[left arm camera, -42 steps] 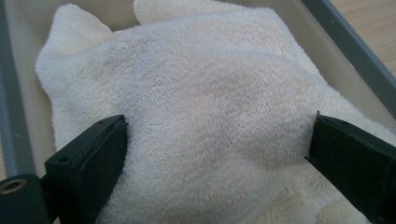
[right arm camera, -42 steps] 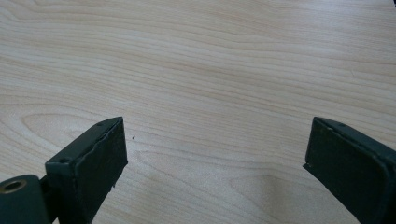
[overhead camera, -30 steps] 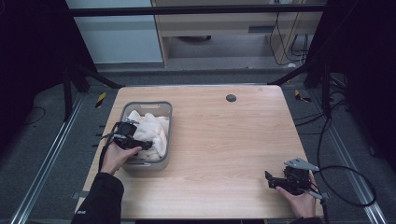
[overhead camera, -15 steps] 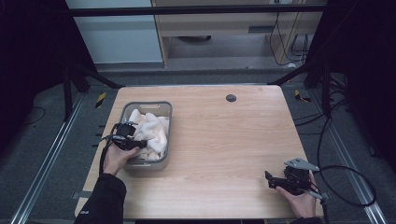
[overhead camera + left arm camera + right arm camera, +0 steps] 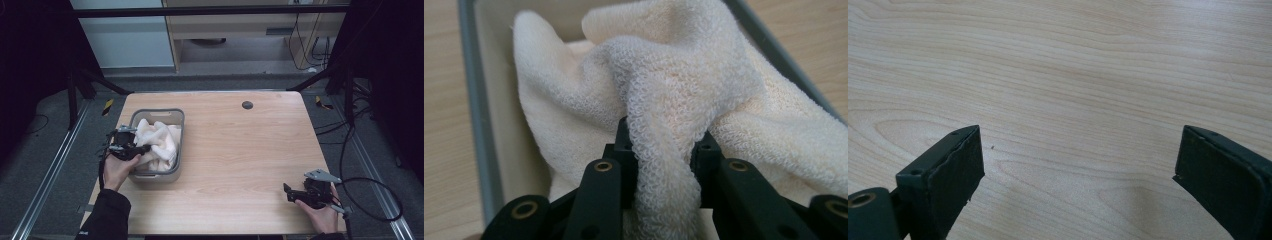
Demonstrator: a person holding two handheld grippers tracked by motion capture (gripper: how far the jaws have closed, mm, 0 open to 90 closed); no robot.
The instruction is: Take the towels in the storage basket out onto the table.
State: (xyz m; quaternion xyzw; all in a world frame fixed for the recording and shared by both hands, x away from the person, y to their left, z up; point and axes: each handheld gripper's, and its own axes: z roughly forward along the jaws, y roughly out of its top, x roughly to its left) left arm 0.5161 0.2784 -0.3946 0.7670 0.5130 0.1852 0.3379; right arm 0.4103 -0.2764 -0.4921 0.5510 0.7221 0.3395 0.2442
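One towel (image 5: pixel 684 100) pinched, grey bin (image 5: pixel 176 122) walls around

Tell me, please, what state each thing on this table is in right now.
towel: crumpled, lying in the basket, one fold pinched.
left gripper: jaws shut on the towel fold.
basket: upright on the table, holding the towel.
right gripper: jaws wide open over bare wood, nothing between them.
table: bare apart from the basket and a small dark round spot near its far edge.

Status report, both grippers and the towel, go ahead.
Left gripper shut on cream terry towel in grey plastic bin. Right gripper open over wooden table. Nothing blocking.
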